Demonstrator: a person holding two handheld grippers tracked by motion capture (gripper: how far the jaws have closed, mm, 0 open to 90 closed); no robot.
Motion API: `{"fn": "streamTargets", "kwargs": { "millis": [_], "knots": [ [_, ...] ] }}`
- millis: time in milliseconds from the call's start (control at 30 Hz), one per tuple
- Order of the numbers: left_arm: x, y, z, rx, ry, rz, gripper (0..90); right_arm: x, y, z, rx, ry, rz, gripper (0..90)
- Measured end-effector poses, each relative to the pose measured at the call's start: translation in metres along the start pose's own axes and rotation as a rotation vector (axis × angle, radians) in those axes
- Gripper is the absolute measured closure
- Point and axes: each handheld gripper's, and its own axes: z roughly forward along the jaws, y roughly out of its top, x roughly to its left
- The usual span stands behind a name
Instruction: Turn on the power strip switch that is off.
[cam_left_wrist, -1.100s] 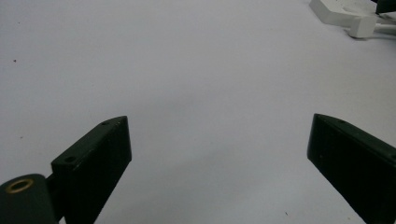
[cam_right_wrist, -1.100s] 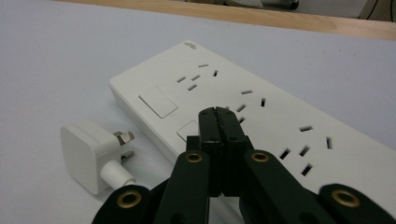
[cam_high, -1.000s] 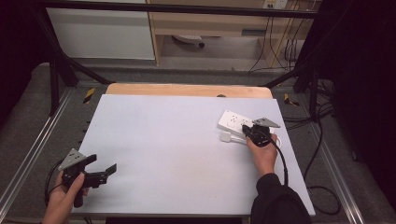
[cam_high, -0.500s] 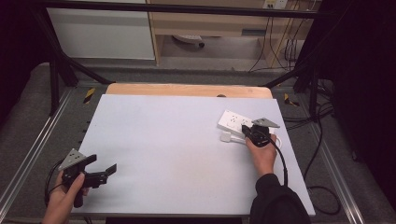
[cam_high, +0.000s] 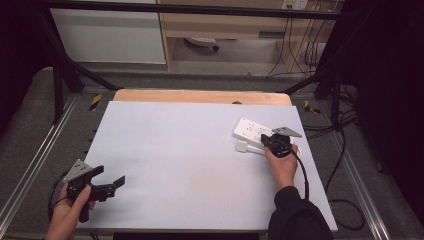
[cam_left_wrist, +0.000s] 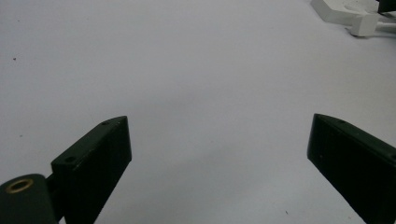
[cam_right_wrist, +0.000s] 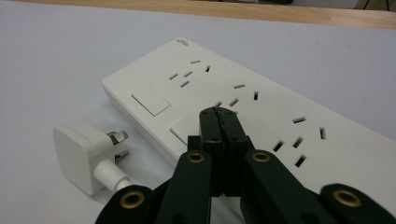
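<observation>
Left gripper (cam_high: 112, 183) hangs wide open over the bare near-left of the table (cam_high: 190, 150), nothing between its jaws. Nothing has shifted this past second, so the right one seems to be pressing, not travelling. Right gripper (cam_right_wrist: 218, 116), clamped shut and empty, tips on a power strip (cam_right_wrist: 261, 107) switch; its close view shows the loose plug (cam_right_wrist: 79, 156) just beside.
</observation>
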Motion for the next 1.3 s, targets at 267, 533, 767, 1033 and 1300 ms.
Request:
{"fn": "streamTargets", "kwargs": {
  "millis": [267, 533, 767, 1033, 1300],
  "knots": [
    [0.0, 0.0, 0.0, 0.004, 0.001, -0.004, 6.3, 0.0, 0.001, 0.0, -0.008, 0.006, 0.002, 90.0],
    [0.0, 0.0, 0.0, 0.003, 0.001, -0.006, 6.3, -0.002, 0.005, -0.003, -0.025, 0.004, -0.001, 90.0],
    [0.0, 0.0, 0.001, 0.005, -0.003, -0.001, 6.3, -0.001, 0.007, -0.003, -0.028, 0.014, 0.007, 90.0],
    [0.0, 0.0, 0.0, 0.004, 0.001, -0.002, 6.3, 0.001, 0.011, -0.005, -0.036, 0.03, 0.01, 89.6],
    [0.0, 0.0, 0.001, 0.007, 0.002, -0.002, 6.3, 0.002, 0.015, -0.006, -0.032, 0.049, 0.015, 86.5]
  ]
}}
